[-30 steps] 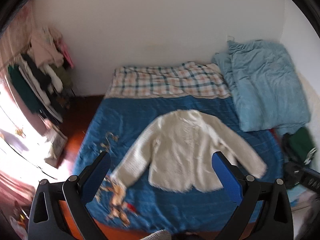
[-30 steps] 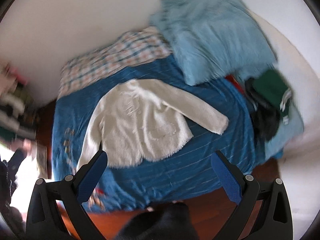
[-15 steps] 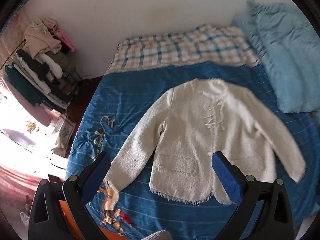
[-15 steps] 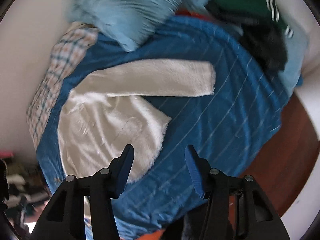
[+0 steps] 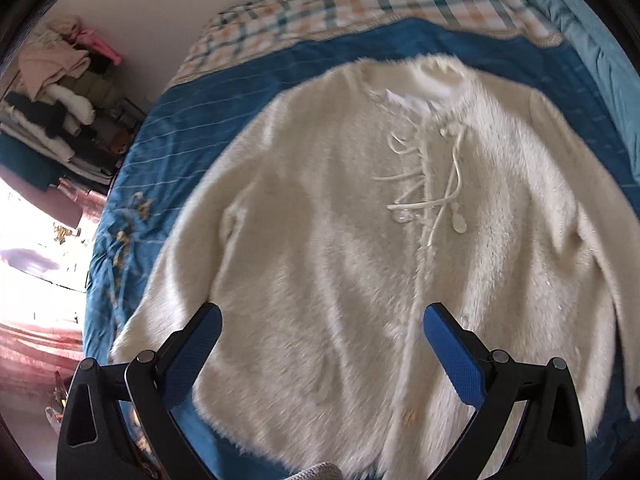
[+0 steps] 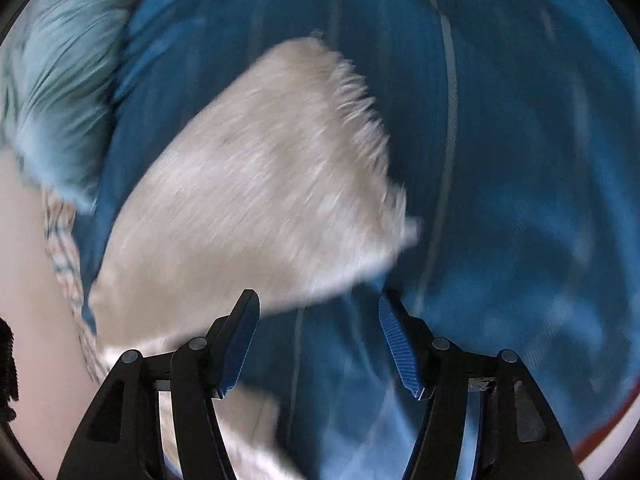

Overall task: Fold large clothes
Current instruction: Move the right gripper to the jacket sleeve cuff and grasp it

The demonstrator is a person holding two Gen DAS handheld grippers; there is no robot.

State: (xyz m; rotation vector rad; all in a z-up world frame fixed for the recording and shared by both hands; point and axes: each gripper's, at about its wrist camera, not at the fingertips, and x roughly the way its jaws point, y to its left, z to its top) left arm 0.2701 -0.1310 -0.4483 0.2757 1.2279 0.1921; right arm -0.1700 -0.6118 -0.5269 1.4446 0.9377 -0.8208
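A fluffy white cardigan lies face up and spread flat on the blue bedspread, collar toward the headboard, ties loose on its chest. My left gripper is open and empty, hovering low over the cardigan's lower front. In the right wrist view the cardigan's right sleeve end lies on the bedspread. My right gripper is open and empty, just short of the cuff.
A plaid sheet covers the head of the bed. A light blue duvet is piled at the right, also seen in the right wrist view. A rack of stacked clothes stands left of the bed.
Both grippers have dropped much closer to the bed. The left moved in over the cardigan's body; the right swung to the right sleeve cuff and its jaws narrowed.
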